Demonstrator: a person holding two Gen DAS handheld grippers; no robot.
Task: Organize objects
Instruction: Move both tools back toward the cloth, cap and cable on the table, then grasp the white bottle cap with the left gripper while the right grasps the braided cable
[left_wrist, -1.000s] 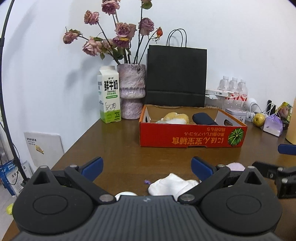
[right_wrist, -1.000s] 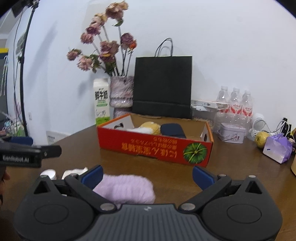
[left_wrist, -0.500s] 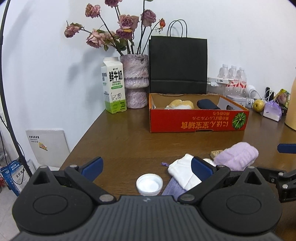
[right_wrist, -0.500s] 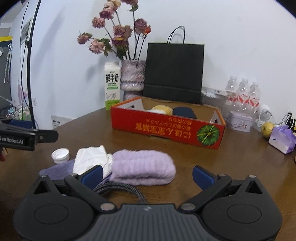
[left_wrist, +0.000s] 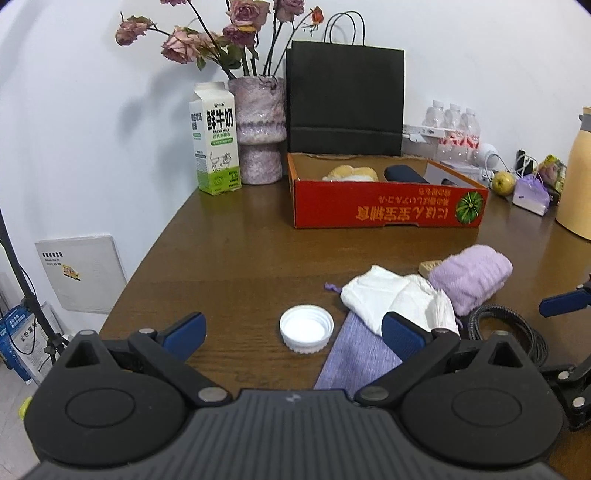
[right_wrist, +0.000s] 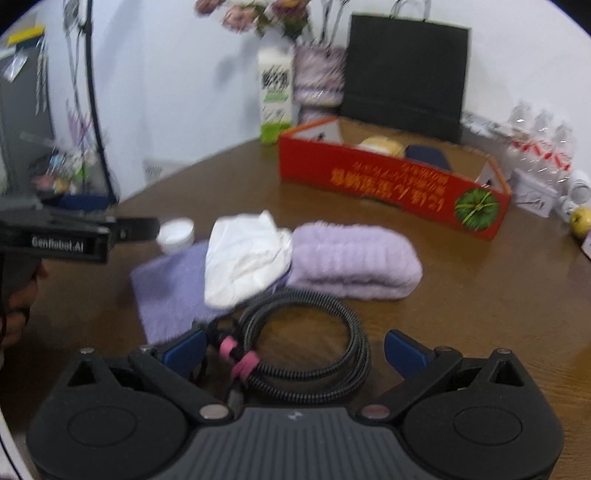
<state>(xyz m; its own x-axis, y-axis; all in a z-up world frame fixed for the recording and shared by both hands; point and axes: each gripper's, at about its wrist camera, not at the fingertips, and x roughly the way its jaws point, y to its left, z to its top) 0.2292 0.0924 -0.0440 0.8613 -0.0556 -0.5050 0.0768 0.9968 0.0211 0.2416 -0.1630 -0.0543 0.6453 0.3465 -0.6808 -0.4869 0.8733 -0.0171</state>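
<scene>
My left gripper (left_wrist: 293, 332) is open above the table's near edge, with a white bottle cap (left_wrist: 306, 328) lying between its fingers. Beside the cap lie a flat purple cloth (left_wrist: 356, 360), a crumpled white cloth (left_wrist: 391, 299) and a folded lilac towel (left_wrist: 471, 278). A small tan block (left_wrist: 429, 266) peeks out behind the towel. My right gripper (right_wrist: 293, 350) is open over a coiled black cable (right_wrist: 314, 343) bound with a pink tie. The red cardboard box (left_wrist: 388, 206) farther back holds a yellow item and a dark case.
Behind the box stand a milk carton (left_wrist: 216, 138), a vase of dried roses (left_wrist: 260, 131) and a black paper bag (left_wrist: 345, 99). Water bottles (left_wrist: 452, 127), an apple (left_wrist: 504, 182), a purple pouch (left_wrist: 532, 190) and a tan jug (left_wrist: 576, 173) crowd the right. The table edge curves away on the left.
Both grippers rose and pulled back, tilting down. The cap, cloths, towel and cable came into view below them. Both stayed open.
</scene>
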